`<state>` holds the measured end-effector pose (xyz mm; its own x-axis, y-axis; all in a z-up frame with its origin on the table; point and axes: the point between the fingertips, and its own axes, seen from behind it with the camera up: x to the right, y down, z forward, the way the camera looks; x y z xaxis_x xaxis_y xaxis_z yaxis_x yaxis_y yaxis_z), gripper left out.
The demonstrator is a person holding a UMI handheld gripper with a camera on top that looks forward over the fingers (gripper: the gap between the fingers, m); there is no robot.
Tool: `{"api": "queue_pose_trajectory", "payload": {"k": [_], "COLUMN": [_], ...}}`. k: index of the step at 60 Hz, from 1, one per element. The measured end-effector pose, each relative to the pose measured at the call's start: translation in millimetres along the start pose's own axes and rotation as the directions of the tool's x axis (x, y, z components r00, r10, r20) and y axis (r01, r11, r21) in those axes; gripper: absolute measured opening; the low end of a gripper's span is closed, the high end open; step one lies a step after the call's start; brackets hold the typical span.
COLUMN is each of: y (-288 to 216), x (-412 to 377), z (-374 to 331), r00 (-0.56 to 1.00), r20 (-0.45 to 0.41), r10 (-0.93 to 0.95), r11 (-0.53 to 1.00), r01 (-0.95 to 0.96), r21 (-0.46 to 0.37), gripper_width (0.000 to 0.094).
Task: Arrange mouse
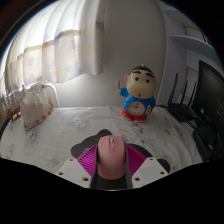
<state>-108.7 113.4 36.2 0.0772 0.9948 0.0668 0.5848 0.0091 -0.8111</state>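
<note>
Between the claw [110,172] fingers sits the clamped mouse [110,158], open tabletop [60,125] ahead.

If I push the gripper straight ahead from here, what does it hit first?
The gripper already has a pinkish rounded object between its fingers, likely the mouse. Beyond it lies bare tablecloth, then probably the cartoon figurine, slightly right of the line; depth is unclear.

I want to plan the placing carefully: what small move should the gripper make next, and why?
Probably lower the gripper straight down toward the patterned tablecloth. Its fingers seem closed on the pale pink mouse, held above the cloth, and the cartoon boy figure stands well beyond them, leaving room just ahead.
</note>
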Motion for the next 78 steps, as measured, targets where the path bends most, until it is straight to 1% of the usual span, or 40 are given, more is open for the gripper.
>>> {"api": "queue_pose_trajectory", "payload": {"k": [5,8,10,14,16,17,18,21,22,25,34,44,50,59,68,73,78], "y": [33.7,50.8,48.0,49.1,49.4,49.0,46.8,34.5,31.0,22.4,8.4,29.7,45.0,55.9,57.6,51.9,51.6], "x": [14.8,28.0,28.3,31.4,33.1,34.1,35.7,38.3,38.7,29.5,-12.1,-60.1,-83.5,-99.9,-106.1,-107.6,-114.2], "z": [15.7,21.7,21.4,22.5,22.4,21.5,19.5,9.2,2.8,-16.0,-108.6,-218.5,-260.6,-284.2,-284.8,-283.3,-283.9], "r00": [1.0,0.999,0.998,0.996,0.995,0.994,0.994,0.993,0.993,0.994,0.998,0.999,0.998,0.999,0.999,1.0,1.0], "r20": [-0.011,-0.048,-0.049,-0.057,-0.068,-0.074,-0.081,-0.102,-0.106,-0.094,-0.053,-0.019,0.002,0.002,0.007,0.006,0.022], "r10": [0.021,0.011,0.03,0.067,0.077,0.076,0.071,0.057,0.055,0.058,0.042,0.048,0.055,0.05,0.041,0.024,0.005], "r11": [0.998,0.996,0.997,0.995,0.993,0.992,0.993,0.995,0.996,0.996,0.996,0.989,0.985,0.985,0.986,0.989,0.989], "r01": [-0.021,-0.015,-0.033,-0.071,-0.082,-0.082,-0.079,-0.064,-0.063,-0.064,-0.046,-0.05,-0.054,-0.049,-0.04,-0.023,-0.001], "r21": [-0.053,-0.087,-0.065,-0.074,-0.085,-0.091,-0.092,-0.071,-0.067,-0.066,-0.08,-0.14,-0.162,-0.166,-0.163,-0.146,-0.148], "gripper_width": [0.0399,0.0406,0.0432,0.0492,0.0542,0.059,0.0659,0.0849,0.0867,0.0844,0.0851,0.0848,0.0854,0.0854,0.0854,0.0854,0.0853]}}
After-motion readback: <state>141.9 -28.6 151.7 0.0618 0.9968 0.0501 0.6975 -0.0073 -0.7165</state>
